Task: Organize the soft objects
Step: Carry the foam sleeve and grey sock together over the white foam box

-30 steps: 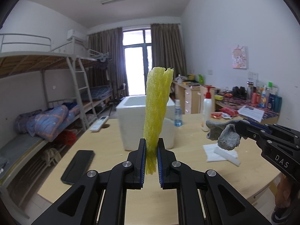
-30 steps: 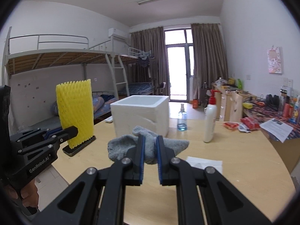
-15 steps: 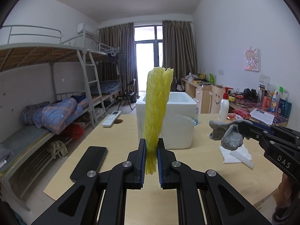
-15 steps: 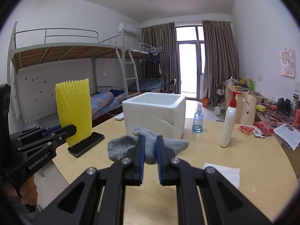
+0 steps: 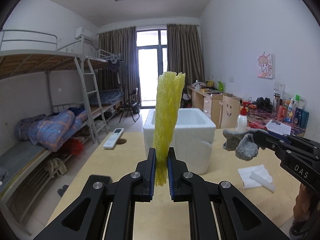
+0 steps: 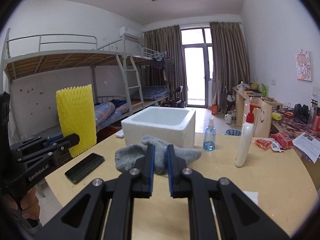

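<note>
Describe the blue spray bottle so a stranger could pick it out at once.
Find the white foam box standing on the wooden table. Just to its right stands the small spray bottle. It is clear with blue liquid, unlike the taller white pump bottle with the red top further right.

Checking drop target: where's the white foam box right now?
The white foam box stands on the wooden table, centre in both wrist views, beyond the grey sock, with the blue spray bottle to its right.
</note>
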The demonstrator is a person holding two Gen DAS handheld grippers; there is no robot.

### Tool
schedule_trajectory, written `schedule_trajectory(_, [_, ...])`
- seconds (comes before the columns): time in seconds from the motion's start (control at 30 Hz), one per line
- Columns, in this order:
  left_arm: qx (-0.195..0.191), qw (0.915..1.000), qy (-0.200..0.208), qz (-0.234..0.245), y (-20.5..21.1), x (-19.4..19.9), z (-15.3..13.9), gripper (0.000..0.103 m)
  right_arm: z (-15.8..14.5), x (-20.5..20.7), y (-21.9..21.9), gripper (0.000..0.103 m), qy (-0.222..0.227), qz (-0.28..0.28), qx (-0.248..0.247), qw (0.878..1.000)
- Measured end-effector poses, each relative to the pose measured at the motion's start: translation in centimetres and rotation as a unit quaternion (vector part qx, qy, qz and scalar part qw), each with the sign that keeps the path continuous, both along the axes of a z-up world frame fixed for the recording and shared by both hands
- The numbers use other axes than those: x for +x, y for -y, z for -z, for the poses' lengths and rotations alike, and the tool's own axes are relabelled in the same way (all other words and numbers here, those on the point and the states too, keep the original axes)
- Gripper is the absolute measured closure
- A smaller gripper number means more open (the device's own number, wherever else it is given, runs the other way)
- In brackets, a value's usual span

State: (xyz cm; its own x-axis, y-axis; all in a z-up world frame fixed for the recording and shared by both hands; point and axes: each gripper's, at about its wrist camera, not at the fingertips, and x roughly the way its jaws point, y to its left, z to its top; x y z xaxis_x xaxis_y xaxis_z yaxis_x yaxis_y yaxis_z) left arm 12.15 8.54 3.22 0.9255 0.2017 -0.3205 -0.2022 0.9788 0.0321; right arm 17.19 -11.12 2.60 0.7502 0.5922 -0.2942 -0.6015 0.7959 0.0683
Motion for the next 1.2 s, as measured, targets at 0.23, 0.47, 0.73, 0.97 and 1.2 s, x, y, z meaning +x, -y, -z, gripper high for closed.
schedule_trajectory(0.23, [-0.006, 1.0000, 0.003, 0.002, -0.9, 2.3, -0.1, 0.091, -1.1, 1.1, -0.8, 0.088, 0.007, 0.003, 0.007, 1.000])
schedule_trajectory(0.47, [0.001, 1.0000, 0.003, -0.002, 0.1, 3.3, -0.4, 0.091, -2.0, 1.5, -0.8, 0.088, 0.020, -0.014, 0.008, 1.000])
schedule_trajectory(0.73, [0.007, 0.9999, -0.002, -0.009, 0.3, 3.8, -1.0, 0.091, -2.6, 2.6, -1.0, 0.088, 0.017, -0.017, 0.015, 1.000])
schedule_trajectory(0.97, [0.007, 1.0000, 0.006, -0.002, -0.2, 4.2, -2.0, 0.091, -3.1, 3.2, -2.1, 0.088, 0.017, -0.007, 0.012, 1.000])
schedule_trajectory(1.2, [0.004, 1.0000, 0.005, -0.002, -0.8, 5.7, -3.3, 0.091, -3.9, 3.7, -3.2, 0.088, 0.024, -0.004, 0.005, 1.000])
